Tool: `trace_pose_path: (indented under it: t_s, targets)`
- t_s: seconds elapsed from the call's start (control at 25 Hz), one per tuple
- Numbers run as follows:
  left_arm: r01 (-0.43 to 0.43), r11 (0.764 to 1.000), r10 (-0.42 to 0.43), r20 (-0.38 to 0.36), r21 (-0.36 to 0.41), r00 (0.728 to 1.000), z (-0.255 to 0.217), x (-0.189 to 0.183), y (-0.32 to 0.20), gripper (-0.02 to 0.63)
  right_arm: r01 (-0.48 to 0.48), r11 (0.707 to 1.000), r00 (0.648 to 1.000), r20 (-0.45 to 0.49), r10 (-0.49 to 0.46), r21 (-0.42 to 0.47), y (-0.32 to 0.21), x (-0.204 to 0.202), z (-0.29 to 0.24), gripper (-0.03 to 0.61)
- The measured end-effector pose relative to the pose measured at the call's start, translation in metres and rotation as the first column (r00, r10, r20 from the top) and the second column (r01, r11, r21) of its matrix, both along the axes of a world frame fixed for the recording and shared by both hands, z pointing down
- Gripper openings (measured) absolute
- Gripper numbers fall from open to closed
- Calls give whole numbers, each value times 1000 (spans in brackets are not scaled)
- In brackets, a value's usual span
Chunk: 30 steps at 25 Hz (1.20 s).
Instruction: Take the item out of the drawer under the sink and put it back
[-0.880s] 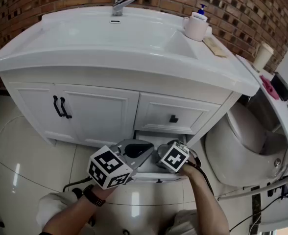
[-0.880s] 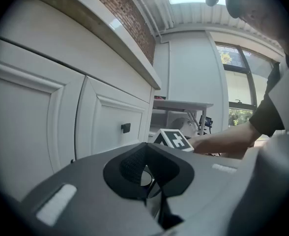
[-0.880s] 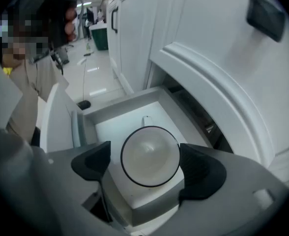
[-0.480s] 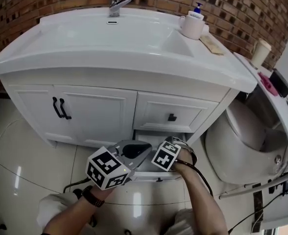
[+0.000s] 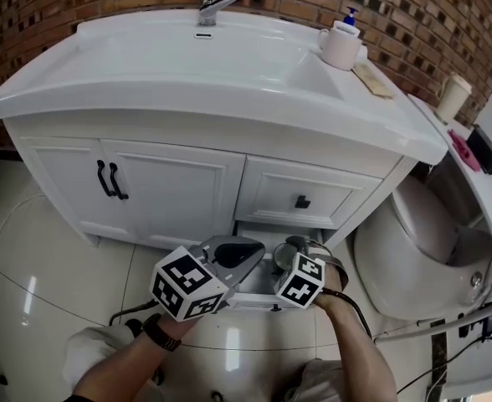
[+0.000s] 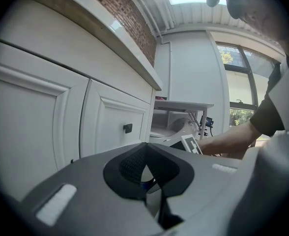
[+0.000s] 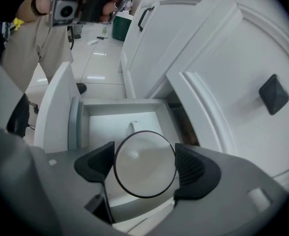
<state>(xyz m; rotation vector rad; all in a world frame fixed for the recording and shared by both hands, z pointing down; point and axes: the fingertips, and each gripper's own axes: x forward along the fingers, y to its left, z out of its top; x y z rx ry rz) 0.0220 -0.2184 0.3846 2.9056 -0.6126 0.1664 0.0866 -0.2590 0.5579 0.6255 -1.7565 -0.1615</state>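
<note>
Currently the round clear item (image 7: 144, 151) sits between the jaws of the right gripper (image 7: 144, 165), directly over the floor of the open lower drawer (image 7: 56, 112). The jaws stand wide, and both pads appear to press its rim at the widest part. I read that as a hold, though contact is hard to confirm on a transparent edge.

- Step, as I judge it: carrying the item at the drawer mouth. Whether it is going out or back in cannot be told.
- To do it well: keep the squeeze even across the diameter, since a round, smooth rim can pivot or slip. Travel straight along the drawer, clear of its side walls and of the shut upper drawer (image 5: 301, 201) just above. Don't loosen the jaws until the item rests on something.
- Right hand (image 5: 334, 285): low, forearm reaching from near, gripper pointed into the drawer.
- Left gripper (image 5: 233, 254): jaws together, nothing between them, held just left of the right one near the drawer front and aimed along the cabinet face.
- Left hand (image 5: 166, 329): near, wrist raised.
</note>
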Motion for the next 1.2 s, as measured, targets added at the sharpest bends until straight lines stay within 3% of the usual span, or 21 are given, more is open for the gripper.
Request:
trace_pose_path:
  t_s: [0.2, 0.4, 0.6, 1.2]
  targets:
    - [-3, 1000, 3, -4, -5, 1000, 1, 2, 0, 14, 28, 993, 997, 62, -36, 119, 5, -6, -32, 385]
    - [-16, 1000, 16, 9, 18, 1000, -1, 9, 5, 14, 48, 984, 994, 86, -64, 174, 19, -9, -56, 383]
    - [-26, 1000, 26, -30, 5, 999, -5, 13, 9, 14, 58, 980, 993, 92, -77, 193, 27, -10, -64, 383]
    - [-20, 1000, 20, -21, 1, 1000, -7, 11, 12, 15, 38, 979, 993, 99, -59, 199, 36, -2, -69, 382]
